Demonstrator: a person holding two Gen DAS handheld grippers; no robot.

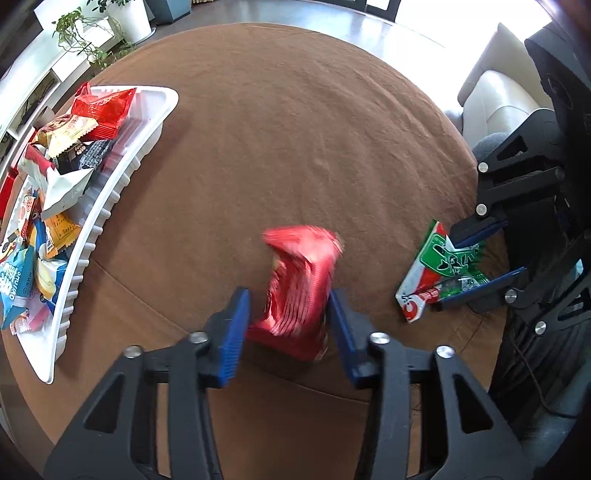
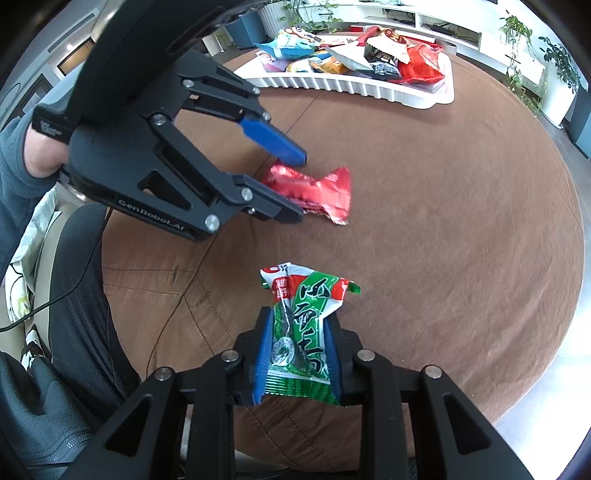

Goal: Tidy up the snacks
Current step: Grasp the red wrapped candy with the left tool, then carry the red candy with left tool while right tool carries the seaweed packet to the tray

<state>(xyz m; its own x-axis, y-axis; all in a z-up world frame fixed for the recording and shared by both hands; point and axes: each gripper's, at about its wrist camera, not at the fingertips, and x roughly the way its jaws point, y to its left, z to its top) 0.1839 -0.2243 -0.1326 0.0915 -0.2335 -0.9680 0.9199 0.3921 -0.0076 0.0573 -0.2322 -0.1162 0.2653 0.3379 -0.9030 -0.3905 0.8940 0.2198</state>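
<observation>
Right gripper (image 2: 297, 354) clamps green packet (image 2: 301, 332) — left view blurs red packet (image 1: 299, 291).

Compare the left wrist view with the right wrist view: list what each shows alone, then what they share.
Left wrist only: a white sofa beyond the table. Right wrist only: the person's grey sleeve and legs. Both: the red packet between the open left tool, the green packet clamped in the right tool, the white tray, and the brown tablecloth.

A home living room: a pale sofa (image 1: 491, 107), potted plants (image 1: 85, 33) beside a low white shelf unit (image 2: 436, 26), glossy floor.
</observation>
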